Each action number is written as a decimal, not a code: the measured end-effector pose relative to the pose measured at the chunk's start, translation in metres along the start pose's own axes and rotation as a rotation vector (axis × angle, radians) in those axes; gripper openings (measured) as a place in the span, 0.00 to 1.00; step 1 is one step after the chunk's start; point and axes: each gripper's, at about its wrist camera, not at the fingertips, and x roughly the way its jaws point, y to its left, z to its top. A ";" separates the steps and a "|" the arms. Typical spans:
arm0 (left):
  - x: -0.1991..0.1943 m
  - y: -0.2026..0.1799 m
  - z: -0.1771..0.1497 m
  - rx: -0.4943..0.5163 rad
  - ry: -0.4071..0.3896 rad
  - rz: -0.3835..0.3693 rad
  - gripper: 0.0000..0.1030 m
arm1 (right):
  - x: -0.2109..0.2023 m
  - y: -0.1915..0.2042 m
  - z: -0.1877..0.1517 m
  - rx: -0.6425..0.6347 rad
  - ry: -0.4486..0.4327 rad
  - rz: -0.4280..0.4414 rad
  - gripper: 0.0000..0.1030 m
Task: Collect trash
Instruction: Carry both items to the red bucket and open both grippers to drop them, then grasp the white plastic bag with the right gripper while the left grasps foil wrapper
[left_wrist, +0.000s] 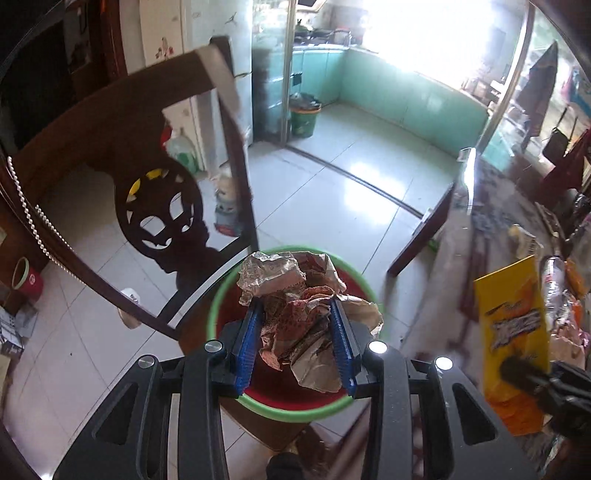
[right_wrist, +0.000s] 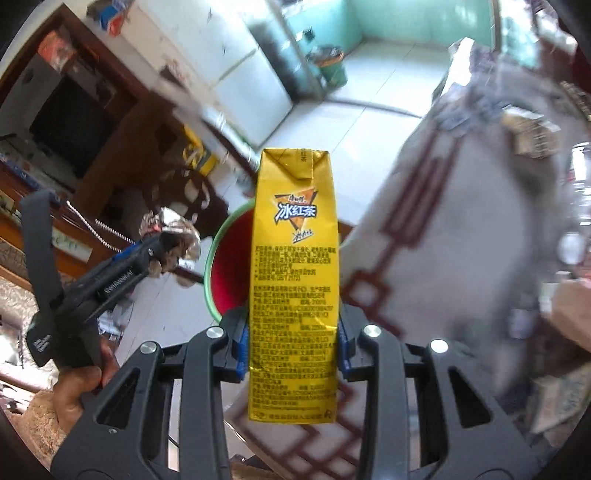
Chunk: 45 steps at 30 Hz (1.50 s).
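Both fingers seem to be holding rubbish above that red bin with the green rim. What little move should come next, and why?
Probably open the left gripper so the crumpled paper falls: it hangs directly over the red bin. The yellow drink carton in the right gripper is over the bin too and could follow.

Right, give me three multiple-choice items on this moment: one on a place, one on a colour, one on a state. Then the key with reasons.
1. What lies beneath the crumpled paper?
A. the red bin with a green rim
B. a chair seat
C. a kitchen counter

2. What colour is the drink carton?
A. blue
B. yellow
C. white

3. What is the right gripper doing?
A. hanging open and empty
B. clamped on the carton
C. holding the paper

Key: 1 A, the bin's rim rings the paper held by the left gripper. 2 B, its printed faces are yellow. 3 B, both blue pads press the carton's sides.
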 end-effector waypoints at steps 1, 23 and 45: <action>0.004 0.005 0.001 0.002 0.008 0.001 0.33 | 0.011 0.004 0.002 0.000 0.020 0.004 0.33; 0.045 0.019 0.009 0.057 0.059 -0.043 0.39 | -0.002 0.013 -0.011 0.036 -0.024 -0.081 0.70; -0.026 -0.132 -0.031 0.264 -0.009 -0.264 0.69 | -0.183 -0.144 -0.148 0.307 -0.193 -0.453 0.72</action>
